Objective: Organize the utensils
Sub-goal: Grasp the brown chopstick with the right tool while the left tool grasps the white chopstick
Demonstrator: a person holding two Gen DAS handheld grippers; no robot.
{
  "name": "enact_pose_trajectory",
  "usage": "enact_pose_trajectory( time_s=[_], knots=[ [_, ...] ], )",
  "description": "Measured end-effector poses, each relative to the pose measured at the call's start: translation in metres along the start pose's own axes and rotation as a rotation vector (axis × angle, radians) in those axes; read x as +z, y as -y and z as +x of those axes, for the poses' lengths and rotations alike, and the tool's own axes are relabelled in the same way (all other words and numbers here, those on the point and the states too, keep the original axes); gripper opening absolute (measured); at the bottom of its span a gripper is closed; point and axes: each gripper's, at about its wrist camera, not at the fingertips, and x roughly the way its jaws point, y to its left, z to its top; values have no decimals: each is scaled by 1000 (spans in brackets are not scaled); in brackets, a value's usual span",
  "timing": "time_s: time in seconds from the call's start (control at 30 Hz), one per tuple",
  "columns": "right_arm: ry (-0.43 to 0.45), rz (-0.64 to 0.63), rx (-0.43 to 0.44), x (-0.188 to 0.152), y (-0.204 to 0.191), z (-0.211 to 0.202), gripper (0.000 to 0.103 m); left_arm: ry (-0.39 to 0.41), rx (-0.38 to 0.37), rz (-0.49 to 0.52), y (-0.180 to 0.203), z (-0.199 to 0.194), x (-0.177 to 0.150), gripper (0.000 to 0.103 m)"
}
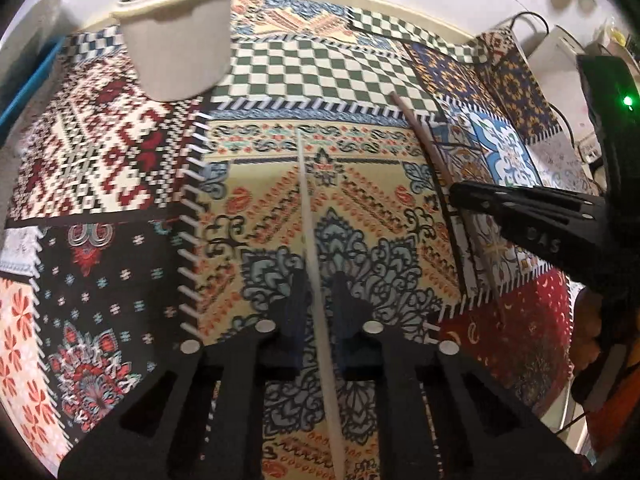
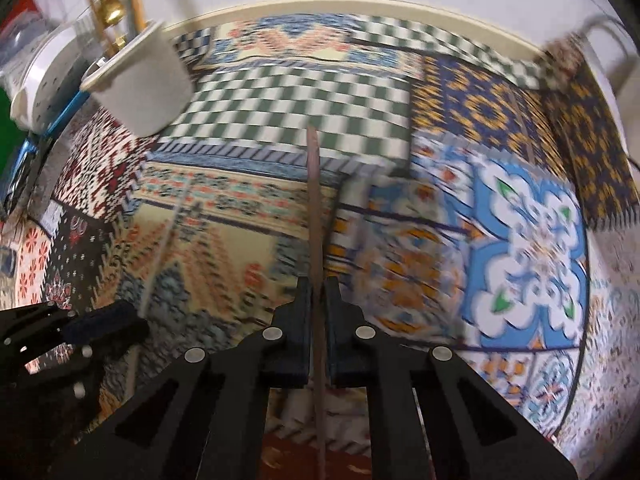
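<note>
My left gripper point(image 1: 319, 280) is shut on a pale cream chopstick point(image 1: 310, 208) that points away over the patterned cloth. My right gripper point(image 2: 317, 284) is shut on a brown chopstick point(image 2: 313, 184); the same brown chopstick point(image 1: 424, 140) and the right gripper point(image 1: 456, 194) show at the right of the left wrist view. A beige utensil holder point(image 1: 180, 40) stands at the back left with gold and wooden utensils inside; it also shows in the right wrist view point(image 2: 140, 84). The left gripper point(image 2: 108, 320) with the pale chopstick point(image 2: 168, 232) shows at the lower left of the right wrist view.
A patchwork patterned cloth point(image 1: 328, 76) covers the table. A blue tray edge point(image 1: 28, 88) lies at the far left. A white appliance with a cable point(image 1: 556, 48) stands at the back right. A white perforated container point(image 2: 44, 80) sits beside the holder.
</note>
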Motion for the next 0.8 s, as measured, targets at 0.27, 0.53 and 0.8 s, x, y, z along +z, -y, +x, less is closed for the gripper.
enact_pose_trajectory(
  time_s=[0.27,0.53,0.8],
  knots=[
    [-33,129,35,-9,54,-14,6,3,-51,4,8,13,23,3],
    [-40,103,4,15,63,-14,7,-1,-86,18,20,31,54,3],
    [-48,60,13,50,58,-1,11,-8,-83,49,30,39,68,3]
  ],
)
